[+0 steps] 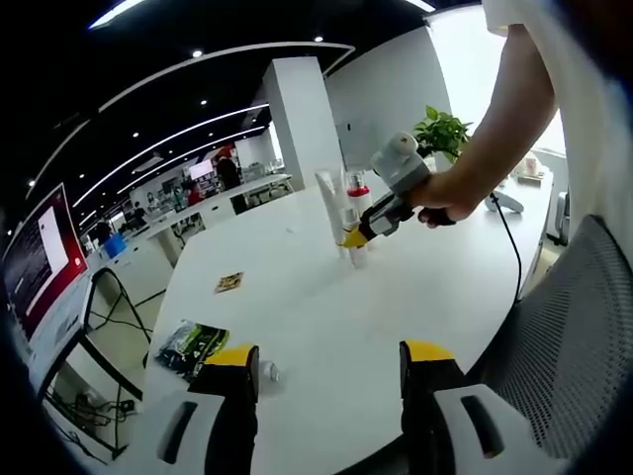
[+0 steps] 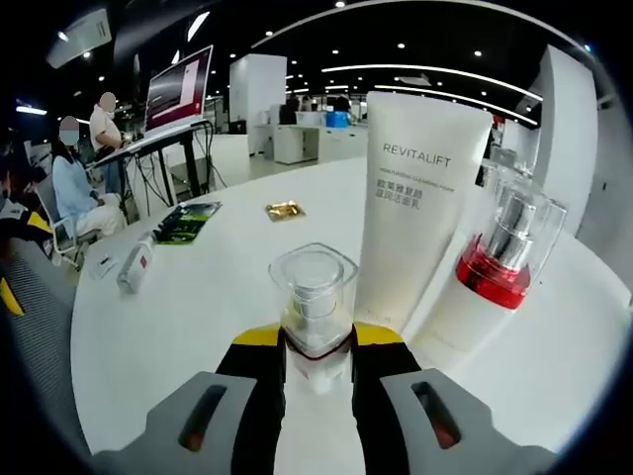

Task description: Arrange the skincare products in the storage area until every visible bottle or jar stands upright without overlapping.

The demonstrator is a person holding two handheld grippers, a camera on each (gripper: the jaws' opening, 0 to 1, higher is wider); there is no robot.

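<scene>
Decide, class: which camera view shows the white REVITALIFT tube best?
The right gripper view: the REVITALIFT tube stands upright and close, its lettering readable, behind the clear-capped bottle clamped in the right gripper. The left gripper view shows the tube as a small, distant white shape on the white table.

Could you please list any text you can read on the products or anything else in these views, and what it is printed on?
"REVITALIFT": on the white tube.
Chinese lines below it: too blurred to read.
Red monitor screen: text too small.
Green packet, gold sachet: unreadable.
</scene>
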